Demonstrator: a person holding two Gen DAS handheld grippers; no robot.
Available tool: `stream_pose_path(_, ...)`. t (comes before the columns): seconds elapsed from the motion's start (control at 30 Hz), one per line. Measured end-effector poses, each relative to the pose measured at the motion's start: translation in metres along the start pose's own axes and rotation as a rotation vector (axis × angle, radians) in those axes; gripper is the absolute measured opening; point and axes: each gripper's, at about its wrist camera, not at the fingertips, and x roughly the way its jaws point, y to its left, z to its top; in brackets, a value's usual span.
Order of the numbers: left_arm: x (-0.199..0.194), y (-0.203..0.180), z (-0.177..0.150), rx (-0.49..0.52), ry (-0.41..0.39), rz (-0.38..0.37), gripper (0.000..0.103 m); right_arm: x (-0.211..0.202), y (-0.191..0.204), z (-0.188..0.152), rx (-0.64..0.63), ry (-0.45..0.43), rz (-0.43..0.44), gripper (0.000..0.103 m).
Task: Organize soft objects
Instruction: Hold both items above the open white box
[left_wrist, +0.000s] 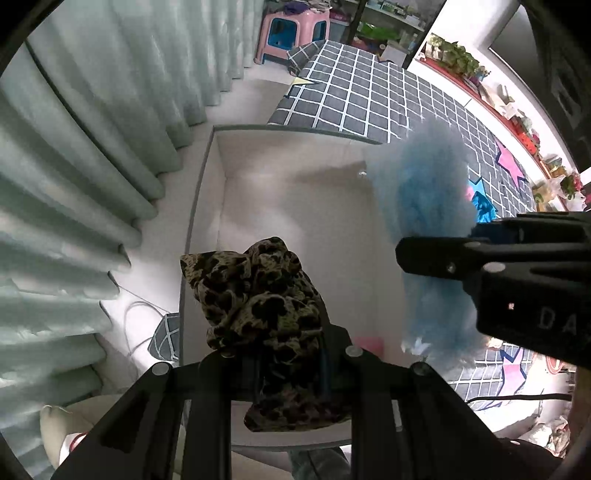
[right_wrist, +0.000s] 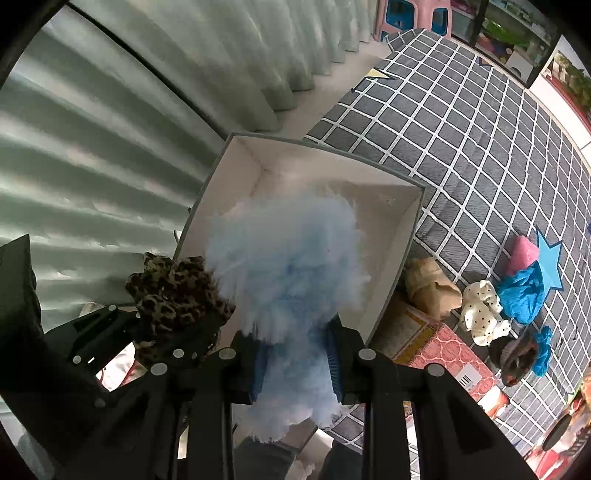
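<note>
Squarely between right jaws, fluffy blue item (right_wrist: 288, 273) (above box (right_wrist: 402, 236))

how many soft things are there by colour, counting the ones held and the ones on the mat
Light blue fluffy, held in the right gripper: 1
Leopard print, held in the left gripper: 1
Bright blue: 2
Pink: 1
Tan: 1
White with dots: 1
Dark brown: 1
Total: 8
</note>
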Motion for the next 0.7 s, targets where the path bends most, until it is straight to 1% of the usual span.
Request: stream_pose_path(0.7,0.011,0.001,-0.002,0.002,0.033,0.008,0.024,0.011,0.003,0.003,-0.003,0.027,-0.004,0.029)
